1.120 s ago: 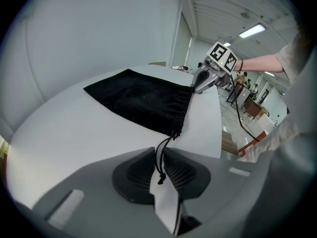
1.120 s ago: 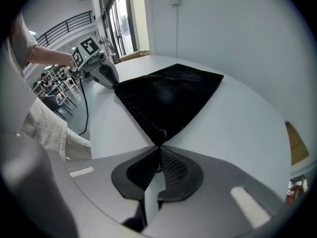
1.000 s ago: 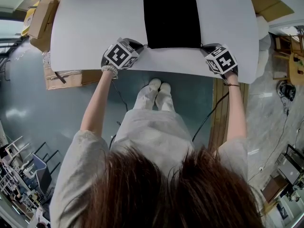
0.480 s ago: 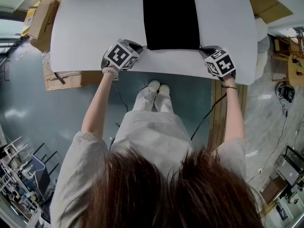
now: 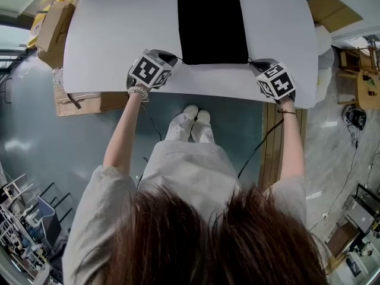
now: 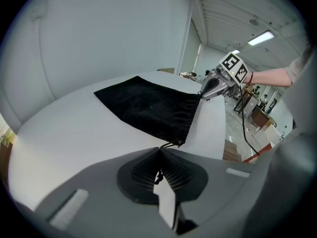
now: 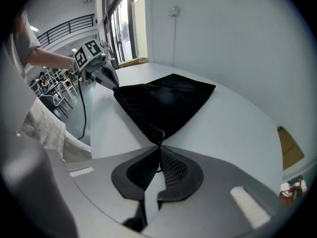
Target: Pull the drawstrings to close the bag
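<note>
A flat black drawstring bag (image 5: 212, 25) lies on the white table (image 5: 113, 34), its mouth toward the near edge. My left gripper (image 5: 176, 57) sits at the mouth's left corner. In the left gripper view it (image 6: 159, 151) is shut on a thin black drawstring (image 6: 171, 144) that runs out of the bag (image 6: 148, 108). My right gripper (image 5: 255, 62) sits at the right corner. The right gripper view shows it (image 7: 159, 148) shut on the other drawstring's loop (image 7: 158, 135) right at the bag (image 7: 166, 100). Each gripper shows in the other's view, the right gripper (image 6: 214, 86) and the left gripper (image 7: 105, 76).
Both grippers hang just past the table's near edge (image 5: 202, 88). Cardboard boxes (image 5: 52, 21) stand on the floor to the left, another box (image 5: 83, 100) under the table's corner. A brown board (image 5: 332, 5) lies at the far right. A black cable (image 5: 261, 144) trails below the right hand.
The head view has shifted a little, so table and bag sit slightly lower in the picture. Both grippers stay shut at the bag's near corners.
</note>
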